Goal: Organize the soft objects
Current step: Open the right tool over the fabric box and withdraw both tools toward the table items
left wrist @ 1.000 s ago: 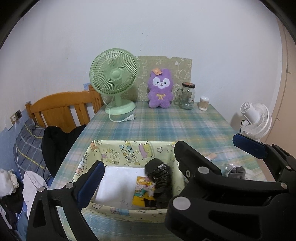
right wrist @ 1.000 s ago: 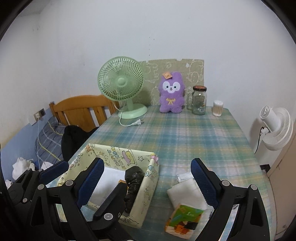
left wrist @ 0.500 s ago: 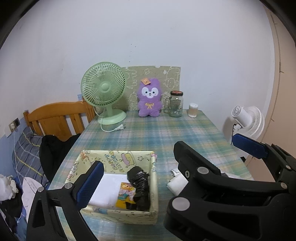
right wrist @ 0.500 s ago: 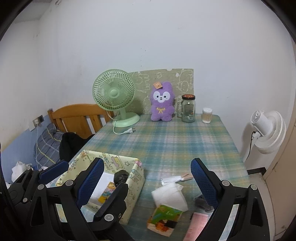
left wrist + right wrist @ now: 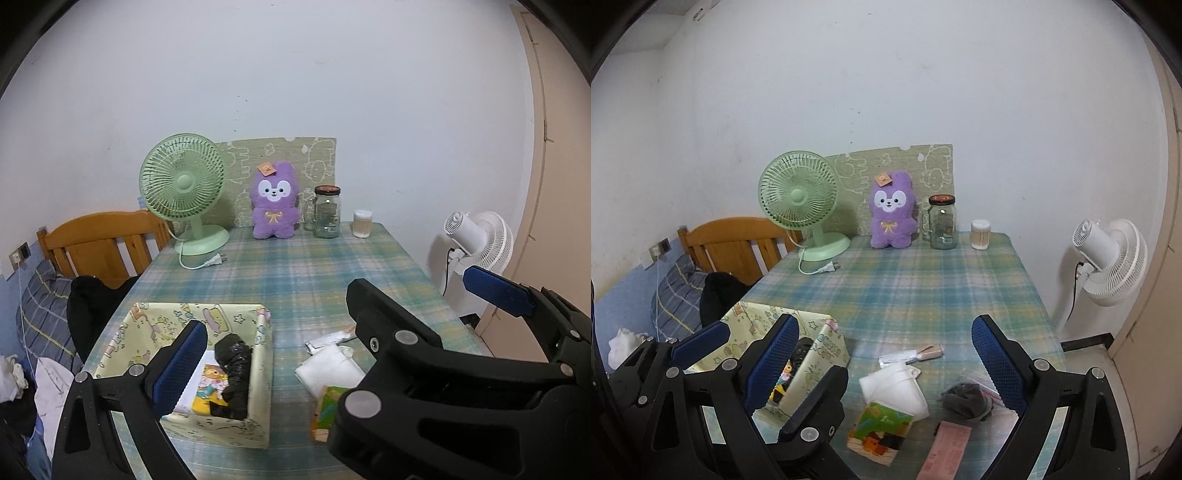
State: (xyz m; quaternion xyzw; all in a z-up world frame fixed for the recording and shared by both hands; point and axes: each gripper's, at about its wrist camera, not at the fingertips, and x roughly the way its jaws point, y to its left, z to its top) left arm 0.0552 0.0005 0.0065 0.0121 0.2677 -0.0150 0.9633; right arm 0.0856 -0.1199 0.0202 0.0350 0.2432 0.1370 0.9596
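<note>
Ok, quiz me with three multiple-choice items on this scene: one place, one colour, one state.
1. Where is the black bundle?
A. inside the patterned box
B. beside the jar
C. on the chair

2. What colour is the plush toy at the wall?
A. green
B. purple
C. white

3. How is the right hand-held gripper?
A. shut on the tissue pack
B. shut, empty
C. open, empty

Answers: A, it lies in the box beside a printed packet; B, its fur is purple; C, the pads stand wide apart with nothing between.

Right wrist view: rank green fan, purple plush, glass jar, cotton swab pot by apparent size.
1. green fan
2. purple plush
3. glass jar
4. cotton swab pot
All stand along the table's far edge, so nearness barely skews this.
</note>
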